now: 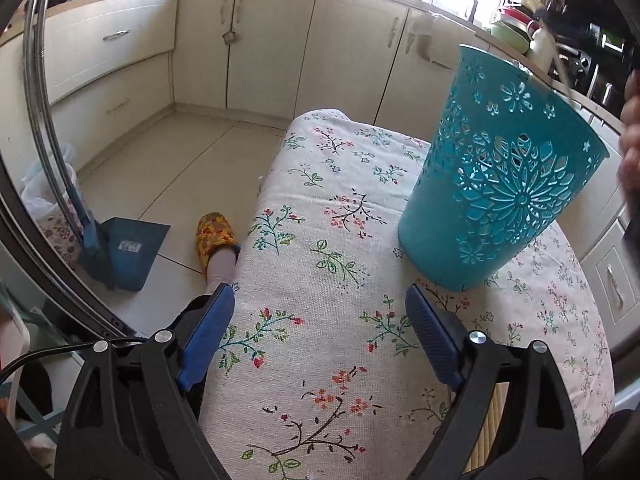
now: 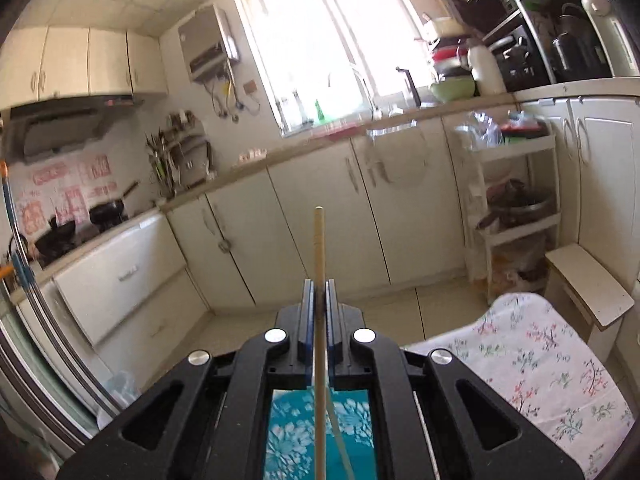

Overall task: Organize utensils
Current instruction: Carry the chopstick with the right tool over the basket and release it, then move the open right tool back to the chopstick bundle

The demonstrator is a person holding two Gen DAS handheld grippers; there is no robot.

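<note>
A wooden chopstick (image 2: pixel 318 264) was clamped between the closed blue pads of the right gripper (image 2: pixel 319 294), its tip projecting toward twelve o'clock beyond the fingers and its shaft running back down between the black arms. A second pale stick (image 2: pixel 340 436) was seen slanting beside it lower down; whether it was gripped could not be told. Below the right gripper, at six o'clock, the teal perforated basket (image 2: pixel 296 424) was glimpsed through the frame.

The left gripper (image 1: pixel 320 300) was held wide open with nothing between its pads, poised over the floral tablecloth (image 1: pixel 320 216). The basket (image 1: pixel 496 184) stood on the cloth at about one o'clock from that gripper, near but not touching it.

Only the left wrist view showed the basket's whole outside, a blurred hand (image 1: pixel 630 140) at the three o'clock edge, a blue dustpan (image 1: pixel 124 248) on the floor at nine o'clock and a patterned slipper (image 1: pixel 214 236) beside the table. Only the right wrist view showed the window (image 2: pixel 320 40), the counter cabinets (image 2: pixel 320 220), a white shelf rack (image 2: pixel 516 208) and pans on the stove (image 2: pixel 80 224).
</note>
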